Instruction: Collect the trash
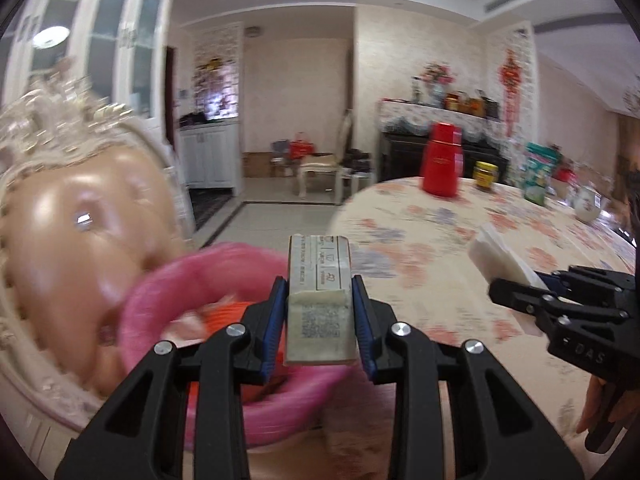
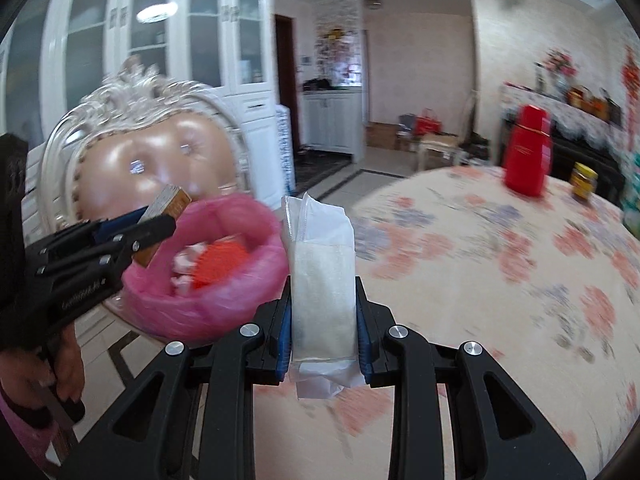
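The round desk (image 2: 500, 280) under its floral cloth spreads ahead and to the right of both tongs, with a red plastic thermos jug (image 2: 528, 150) and a small yellow-lidded jar (image 2: 583, 181) standing far off at its back edge, well apart from either grip. Ahead and to the left of the tongs stands an ornate cream-framed chair with a glossy tan padded back (image 2: 160, 160). In front of that chair sits a bin lined with a pink plastic bag (image 2: 208, 304); it already holds crumpled white scraps and something orange-red, so part of the collecting looks done.

The left tongs (image 1: 320, 320) pinch a small flat cardboard box, grey-beige with printed text (image 1: 320, 304), upright between the blue pads. Seen from the right wrist view, that box hangs just at the near rim of the pink bin, above it or very nearly so. The right tongs (image 2: 323, 328) are pressed onto a white translucent paper sachet (image 2: 323, 280), which stands up out of the grip with a torn end hanging below the pads; the bin lies just to the left of it.

By my reading both pieces are in transit and neither is released yet. What remains is to bring each over the bin's mouth and let go, the box first since it is nearer. Whether more trash lies on the desk cannot be told; the near cloth shows none, but blur hides detail.
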A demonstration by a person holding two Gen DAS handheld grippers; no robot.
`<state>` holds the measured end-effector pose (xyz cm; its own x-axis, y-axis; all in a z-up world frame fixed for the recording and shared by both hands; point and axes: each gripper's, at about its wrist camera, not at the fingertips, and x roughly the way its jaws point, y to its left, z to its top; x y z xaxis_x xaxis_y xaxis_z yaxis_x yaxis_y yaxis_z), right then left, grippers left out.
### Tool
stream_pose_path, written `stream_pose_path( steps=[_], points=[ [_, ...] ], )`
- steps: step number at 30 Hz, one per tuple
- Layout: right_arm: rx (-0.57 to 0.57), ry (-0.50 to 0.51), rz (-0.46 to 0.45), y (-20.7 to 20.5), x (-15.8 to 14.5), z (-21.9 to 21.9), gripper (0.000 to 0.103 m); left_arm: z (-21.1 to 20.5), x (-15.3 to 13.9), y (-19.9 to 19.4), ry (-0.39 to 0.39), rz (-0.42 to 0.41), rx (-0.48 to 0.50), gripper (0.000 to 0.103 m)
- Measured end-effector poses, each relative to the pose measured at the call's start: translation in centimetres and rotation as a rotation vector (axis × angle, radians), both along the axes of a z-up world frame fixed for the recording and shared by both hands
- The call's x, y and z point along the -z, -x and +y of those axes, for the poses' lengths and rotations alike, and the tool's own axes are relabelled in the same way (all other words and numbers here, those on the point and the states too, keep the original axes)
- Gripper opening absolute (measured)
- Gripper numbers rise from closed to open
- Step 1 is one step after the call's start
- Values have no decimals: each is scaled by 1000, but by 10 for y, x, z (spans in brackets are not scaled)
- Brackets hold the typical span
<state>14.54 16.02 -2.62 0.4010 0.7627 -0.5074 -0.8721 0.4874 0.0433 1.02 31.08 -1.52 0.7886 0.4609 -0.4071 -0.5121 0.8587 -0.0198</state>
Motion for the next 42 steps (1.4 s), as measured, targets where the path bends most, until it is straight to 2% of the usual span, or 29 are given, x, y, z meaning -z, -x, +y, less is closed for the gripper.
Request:
stream_pose_path(
  steps=[4,7,15,19,20,21,22,23,26,30,33,35,38,42],
  points=[
    [-77,0,-1,14,-3,27,27,38,-4,27,26,-9,-81,32],
    [-114,-13,33,14,-10,49,27,60,-7,35,48,-14,-95,32],
    [-192,-52,125,3,-9,109,30,113,-10,12,114,-27,-129,32],
    [-194,-41,109,0,-3,130,36,125,-5,0,97,8,-150,32],
    [-195,-34,112,-1,1,136,44,129,-3,-1,99,14,-160,34],
    [-200,-28,111,-3,4,140,49,134,0,-2,99,23,-186,39],
    [-199,-21,105,-3,6,144,59,136,2,-1,100,27,-207,54],
    [-196,-18,100,-5,9,146,68,139,2,1,101,21,-228,63],
    [-198,-35,136,-13,14,141,68,141,3,14,97,-5,-258,75],
    [-183,-63,137,-15,11,124,68,132,-2,27,32,-16,-272,96],
    [-155,-80,118,-14,2,105,68,117,-9,39,-16,-69,-301,98],
    [-115,-75,114,-14,-5,93,71,111,-13,44,-15,-100,-306,98],
    [-67,-71,120,-16,-16,74,74,100,-24,46,-22,-92,-293,98],
    [-52,-102,106,-10,-26,47,79,71,-37,50,-113,-103,-297,99]
  ],
)
